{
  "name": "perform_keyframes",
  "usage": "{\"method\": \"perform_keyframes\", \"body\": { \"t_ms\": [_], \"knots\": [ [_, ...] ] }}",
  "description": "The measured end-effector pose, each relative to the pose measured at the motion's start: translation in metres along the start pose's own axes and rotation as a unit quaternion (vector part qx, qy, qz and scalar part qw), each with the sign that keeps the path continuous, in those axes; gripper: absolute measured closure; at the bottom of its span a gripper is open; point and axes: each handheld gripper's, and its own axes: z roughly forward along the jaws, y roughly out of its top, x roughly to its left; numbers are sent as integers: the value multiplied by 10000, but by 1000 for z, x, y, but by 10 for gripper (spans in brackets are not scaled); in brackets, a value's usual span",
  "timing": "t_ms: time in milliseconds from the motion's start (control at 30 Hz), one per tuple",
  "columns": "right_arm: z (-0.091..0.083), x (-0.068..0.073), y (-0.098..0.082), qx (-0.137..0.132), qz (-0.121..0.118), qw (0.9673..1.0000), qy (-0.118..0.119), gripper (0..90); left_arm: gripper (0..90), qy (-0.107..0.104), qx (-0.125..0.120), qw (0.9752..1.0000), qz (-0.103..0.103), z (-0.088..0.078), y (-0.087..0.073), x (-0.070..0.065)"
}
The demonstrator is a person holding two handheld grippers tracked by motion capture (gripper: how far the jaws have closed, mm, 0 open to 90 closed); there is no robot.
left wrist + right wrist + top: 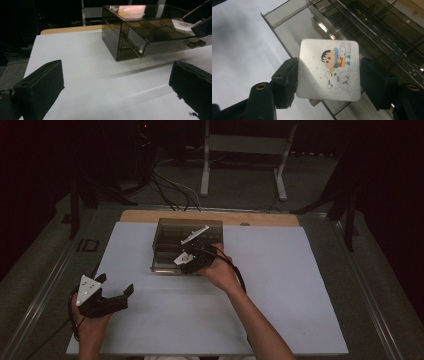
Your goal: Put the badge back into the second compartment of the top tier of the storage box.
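The right hand-held gripper (329, 82) grips a white square card with a cartoon print (329, 71) by its two side edges, over the pulled-out drawer (294, 32) of a smoky clear organizer box (187, 240). The left hand-held gripper (107, 295) is spread open and holds nothing, low on the counter (300, 295), with bare white surface ahead of it up to the box. Beyond the counter's wooden far edge, the room is dark.

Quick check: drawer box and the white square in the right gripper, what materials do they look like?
Drawer box: looks like smoke-tinted clear plastic, glossy; you see the dividers through its walls and a light glare on top. White square: seems a soft, pebbled pad, maybe foam or pressed paper, matte, with a printed cartoon; its exact stuff is open. The right gripper has its jaws on both its edges.
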Motion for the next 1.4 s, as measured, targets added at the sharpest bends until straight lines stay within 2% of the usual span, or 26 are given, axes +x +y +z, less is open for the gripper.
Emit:
{"method": "perform_keyframes", "body": {
  "t_ms": [367,500,667,1000,1233,1400],
  "knots": [
    [1,-1,0,21,0,10000,8,330,12,1,1,10000,-3,0,0,0],
    [1,0,0,43,-47,9999,127,329,12,-1,4,10000,0,0,0,0],
    [2,1,0,44,-54,9999,149,316,12,1,1,10000,2,0,0,0],
    [-1,-2,-2,33,-51,10000,11,306,12,9,-5,10000,-11,-1,0,1],
    [-9,-7,-4,-83,37,10000,-10,295,12,5,10,10000,1,0,0,0],
    [-15,-11,-8,-204,153,9997,-48,248,12,8,16,10000,-3,0,-1,0]
  ]
}}
